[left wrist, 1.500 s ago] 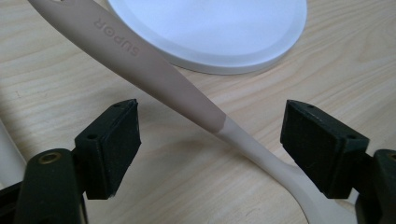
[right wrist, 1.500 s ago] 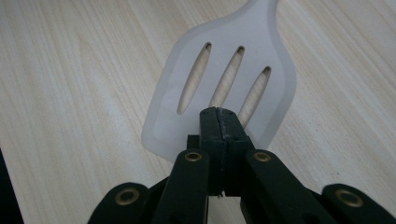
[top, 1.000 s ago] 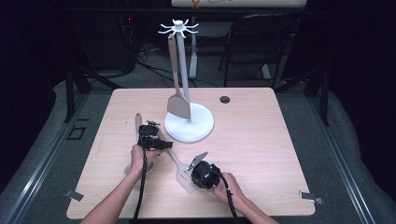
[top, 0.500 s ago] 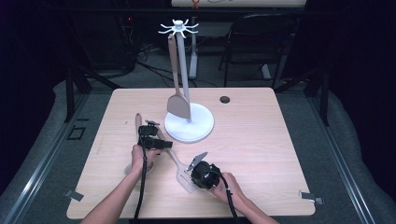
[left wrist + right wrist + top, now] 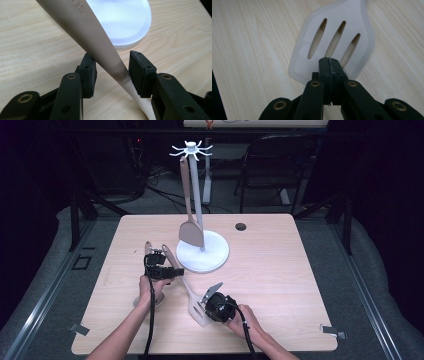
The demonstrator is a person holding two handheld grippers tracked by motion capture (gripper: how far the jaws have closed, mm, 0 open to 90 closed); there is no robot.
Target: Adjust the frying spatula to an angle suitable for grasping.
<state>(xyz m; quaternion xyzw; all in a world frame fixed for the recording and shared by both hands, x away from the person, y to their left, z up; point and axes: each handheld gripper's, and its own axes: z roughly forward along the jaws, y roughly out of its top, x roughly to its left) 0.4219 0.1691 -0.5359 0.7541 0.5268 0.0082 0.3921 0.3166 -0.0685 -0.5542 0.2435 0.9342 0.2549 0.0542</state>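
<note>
I have the slotted spatula [image 5: 196, 306] lying flat on the wooden surface [image 5: 280, 270], its pale blade toward me and its long handle running up and left toward the white stand [image 5: 202, 251].

My right hand-held gripper [image 5: 209, 296] sits at the near edge of the blade. In the right gripper view its jaws are pressed fully together, pad against pad, above the spatula [image 5: 334, 37] blade just below the three slots; I cannot tell whether the blade's edge is pinched between them or whether they merely rest over it.

My left hand-held gripper [image 5: 176, 271] is farther up the handle. In the left gripper view the jaws stand at a narrow gap with the handle [image 5: 100, 42] crossing diagonally between them. The right pad [image 5: 140, 72] touches the handle's side; the left pad [image 5: 88, 72] sits just beside it, and I cannot say it makes contact.

The stand's round base [image 5: 125, 22] lies just beyond the left gripper. A second, tan spatula [image 5: 190, 220] hangs from the stand's hook ring, its blade low over the base. Another utensil [image 5: 148, 251] lies on the surface left of my left gripper.
</note>
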